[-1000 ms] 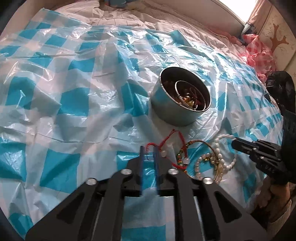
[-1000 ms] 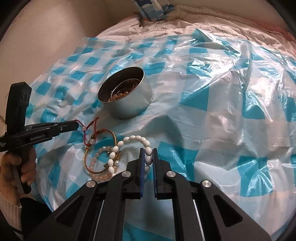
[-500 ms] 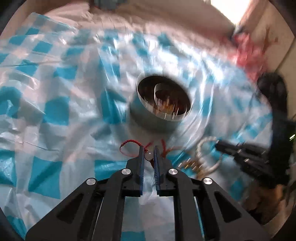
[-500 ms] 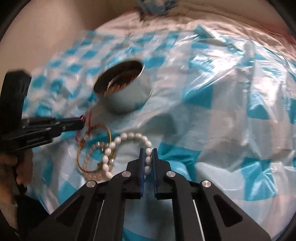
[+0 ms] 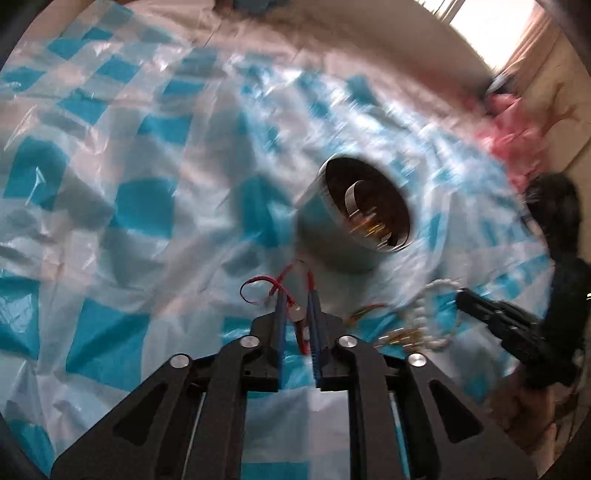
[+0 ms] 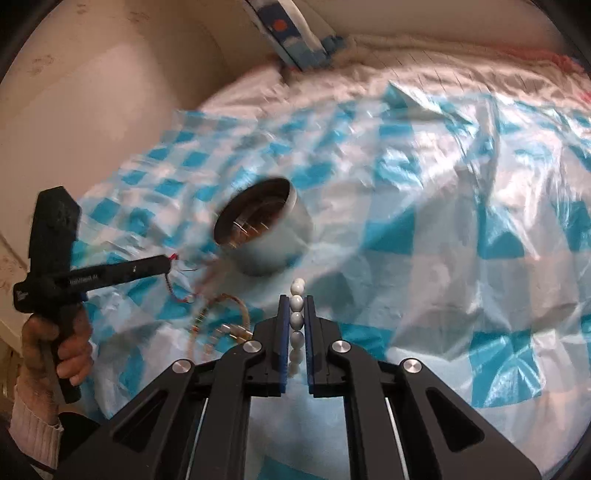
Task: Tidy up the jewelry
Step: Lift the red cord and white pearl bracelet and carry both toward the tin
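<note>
A steel bowl [image 5: 325,240] [image 6: 273,254] holding jewelry stands on the blue-and-white checked plastic sheet [image 5: 140,206]. My left gripper [image 5: 296,299] [image 6: 168,260] is just in front of it and its jaws are opening. A red cord bracelet [image 5: 255,286] and its pale bead lie between them, and the pads do not press on the bead. In the right wrist view the cord dangles from that gripper's tip. My right gripper [image 6: 295,301] [image 5: 461,295] is shut on a white pearl bracelet [image 6: 297,286], its beads stacked between the pads.
A gold and coloured bangle [image 6: 231,299] and a pale bead bracelet [image 6: 221,328] lie on the sheet between the two grippers. A person's hand [image 6: 59,350] holds the left gripper's handle. Pink fabric [image 5: 517,125] lies at the far right, a pillow [image 6: 291,33] at the head.
The left gripper narrowed on the red cord, drew it away from the other bracelets, then widened again. The right gripper kept its grip and raised the pearl bracelet's beads a little.
</note>
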`<state>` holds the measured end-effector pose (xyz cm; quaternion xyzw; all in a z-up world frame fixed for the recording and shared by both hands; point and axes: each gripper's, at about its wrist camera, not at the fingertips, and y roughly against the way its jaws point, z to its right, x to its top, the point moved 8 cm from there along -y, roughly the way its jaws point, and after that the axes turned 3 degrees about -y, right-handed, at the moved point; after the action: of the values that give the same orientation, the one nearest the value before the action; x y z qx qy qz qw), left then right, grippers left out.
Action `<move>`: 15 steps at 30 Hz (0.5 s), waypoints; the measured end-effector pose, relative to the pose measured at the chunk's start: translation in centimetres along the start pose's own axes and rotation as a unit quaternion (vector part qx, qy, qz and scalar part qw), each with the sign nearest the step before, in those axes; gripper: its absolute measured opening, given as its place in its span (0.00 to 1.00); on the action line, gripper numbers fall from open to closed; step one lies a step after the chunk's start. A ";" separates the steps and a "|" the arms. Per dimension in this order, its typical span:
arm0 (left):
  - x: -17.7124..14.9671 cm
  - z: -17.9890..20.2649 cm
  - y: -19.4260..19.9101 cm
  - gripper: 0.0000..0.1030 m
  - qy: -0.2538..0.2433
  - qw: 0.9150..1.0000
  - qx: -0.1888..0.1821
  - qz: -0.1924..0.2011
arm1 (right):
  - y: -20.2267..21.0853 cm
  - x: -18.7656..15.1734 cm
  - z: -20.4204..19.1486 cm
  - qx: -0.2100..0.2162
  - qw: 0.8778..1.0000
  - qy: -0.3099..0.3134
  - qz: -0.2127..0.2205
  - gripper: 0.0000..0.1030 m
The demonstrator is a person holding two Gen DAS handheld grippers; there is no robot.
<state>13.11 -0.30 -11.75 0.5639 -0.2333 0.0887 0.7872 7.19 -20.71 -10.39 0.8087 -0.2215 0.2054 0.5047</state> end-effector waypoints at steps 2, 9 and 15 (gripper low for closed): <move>0.0 -0.4 -0.4 0.41 -0.004 1.000 0.020 -0.004 | -0.7 -0.5 0.5 -0.011 1.000 -0.003 -0.014 0.23; 0.2 -2.3 0.0 0.68 -0.004 0.996 0.093 0.011 | -1.7 -0.7 0.4 -0.074 0.996 0.047 -0.016 0.58; -0.9 -1.0 -2.3 0.09 -0.072 0.988 0.128 -0.036 | -2.9 -1.9 -0.6 -0.075 0.993 0.080 -0.046 0.11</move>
<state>13.53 -0.07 -14.32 0.6730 -0.2556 0.0483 0.6924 7.20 -18.75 -13.27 0.7590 -0.1579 0.2289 0.5887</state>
